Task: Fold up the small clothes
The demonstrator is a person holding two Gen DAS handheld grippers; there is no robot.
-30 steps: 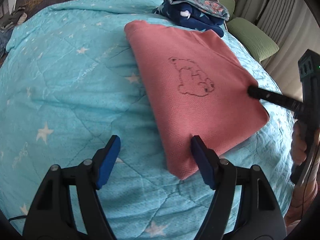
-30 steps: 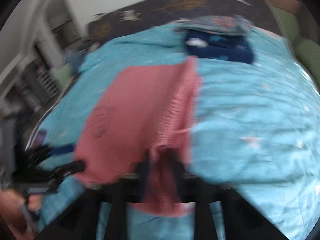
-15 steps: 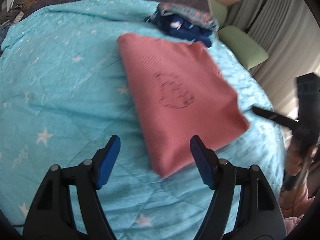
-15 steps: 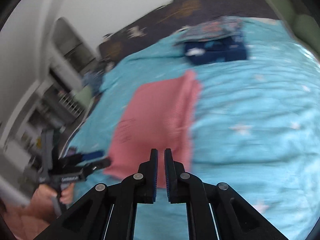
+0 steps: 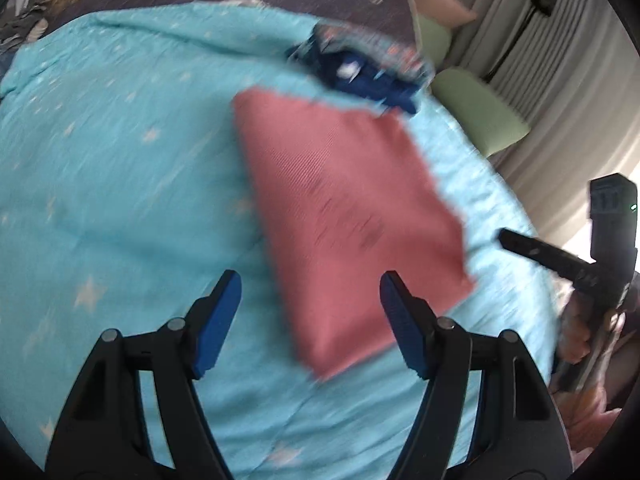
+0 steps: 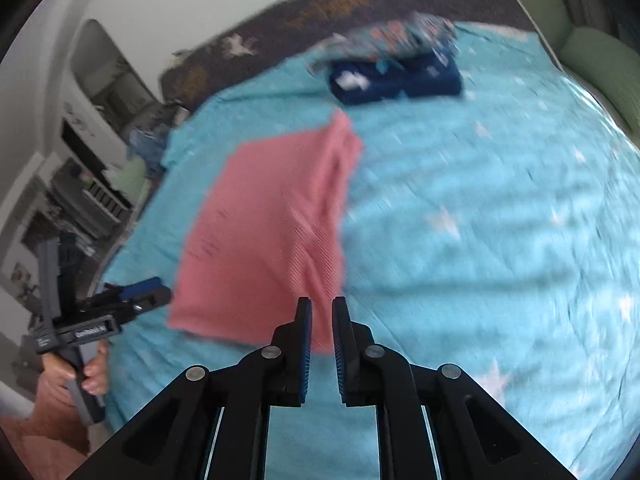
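Pink garment (image 5: 348, 224) lies flat on the turquoise star-print quilt (image 5: 120, 184), folded into a rough rectangle, dark line print faintly showing on top. From the right wrist view a raised ridge of doubled cloth runs along its right side. Both views are motion-blurred; finer creases cannot be read.

Left gripper (image 5: 310, 312): jaws spread wide, nothing between the pads. The garment's near corner sits just ahead of it, mostly toward its right finger, not touched. It hangs above the quilt, angled down.

Right gripper (image 6: 322, 340): jaws only slightly apart and opening; no cloth between them. The garment's near edge lies just beyond and below its tips, a little to the left. In the left wrist view this gripper shows at the far right, off the garment's right-hand corner, apart from it.

Beyond the pink piece, farther from both grippers: a stack of 2 folded items, a navy one (image 6: 396, 80) under a patterned floral one (image 6: 396, 36), just past the pink garment's far corner. Likely the finished pile.

Judgement: with both grippers empty and clear of the cloth, this fold looks complete. The remaining step is probably either 1 more fold or a move to the stack.
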